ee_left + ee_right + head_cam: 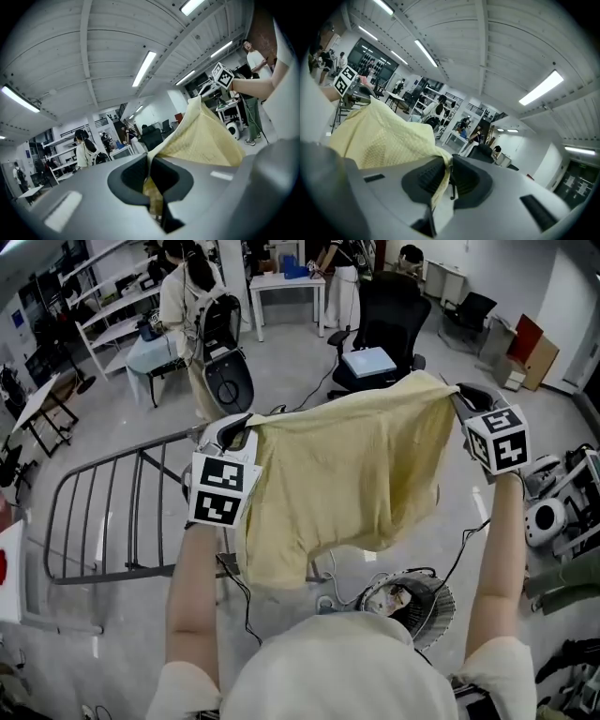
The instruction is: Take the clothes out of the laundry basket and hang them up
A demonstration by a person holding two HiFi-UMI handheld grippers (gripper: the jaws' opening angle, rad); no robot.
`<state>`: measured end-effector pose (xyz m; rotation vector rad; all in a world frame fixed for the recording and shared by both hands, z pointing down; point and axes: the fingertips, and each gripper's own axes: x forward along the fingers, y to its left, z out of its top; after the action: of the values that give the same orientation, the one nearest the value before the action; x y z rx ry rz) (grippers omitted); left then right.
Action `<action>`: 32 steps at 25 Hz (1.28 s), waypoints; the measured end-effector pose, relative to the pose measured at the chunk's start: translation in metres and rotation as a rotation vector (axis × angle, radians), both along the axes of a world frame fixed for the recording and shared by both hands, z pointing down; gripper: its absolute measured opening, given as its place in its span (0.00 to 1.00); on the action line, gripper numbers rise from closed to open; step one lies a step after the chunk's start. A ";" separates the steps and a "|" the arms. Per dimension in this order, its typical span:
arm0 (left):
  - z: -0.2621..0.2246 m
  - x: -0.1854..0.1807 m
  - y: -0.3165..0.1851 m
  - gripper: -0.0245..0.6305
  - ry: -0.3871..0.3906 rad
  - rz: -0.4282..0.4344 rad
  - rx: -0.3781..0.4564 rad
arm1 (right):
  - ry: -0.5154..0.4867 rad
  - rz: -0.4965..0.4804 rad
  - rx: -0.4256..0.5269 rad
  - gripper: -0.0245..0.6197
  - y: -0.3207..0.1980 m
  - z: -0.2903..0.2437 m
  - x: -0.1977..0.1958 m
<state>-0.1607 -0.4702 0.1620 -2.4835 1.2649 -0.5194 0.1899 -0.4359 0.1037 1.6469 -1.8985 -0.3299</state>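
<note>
A pale yellow garment (342, 479) hangs spread out in the air between both grippers, raised in front of me. My left gripper (246, 426) is shut on its left top corner, and in the left gripper view the yellow cloth (201, 138) runs out from between the jaws (150, 176). My right gripper (455, 395) is shut on the right top corner, with the cloth (377, 136) pinched between its pads (447, 176). A grey metal drying rack (103, 512) stands low at the left, beside the left gripper. The laundry basket (412, 601) sits on the floor below the garment.
A black office chair (384, 320) with a box on it stands beyond the garment. A person (192, 310) stands at the back left near shelves, others by a white table (286, 287). Cables lie across the floor. White equipment (548, 512) is at the right.
</note>
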 end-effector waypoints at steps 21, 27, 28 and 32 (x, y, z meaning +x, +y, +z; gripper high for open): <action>0.040 -0.050 -0.270 0.06 -0.128 -0.491 -0.036 | -0.020 -0.110 -0.048 0.13 -0.307 0.058 -0.032; 0.057 -0.055 -0.319 0.06 -0.156 -0.568 -0.066 | -0.036 -0.112 -0.080 0.13 -0.359 0.081 -0.041; 0.070 -0.055 -0.325 0.06 -0.163 -0.564 -0.102 | -0.043 -0.113 -0.104 0.13 -0.365 0.092 -0.042; 0.138 -0.050 -0.333 0.12 -0.183 -0.538 -0.308 | -0.092 -0.094 -0.197 0.13 -0.376 0.138 -0.041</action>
<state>-0.2111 -0.8033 0.2995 -2.2263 1.8965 -1.1161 0.1486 -0.8116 0.2417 1.4685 -2.0113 -0.1016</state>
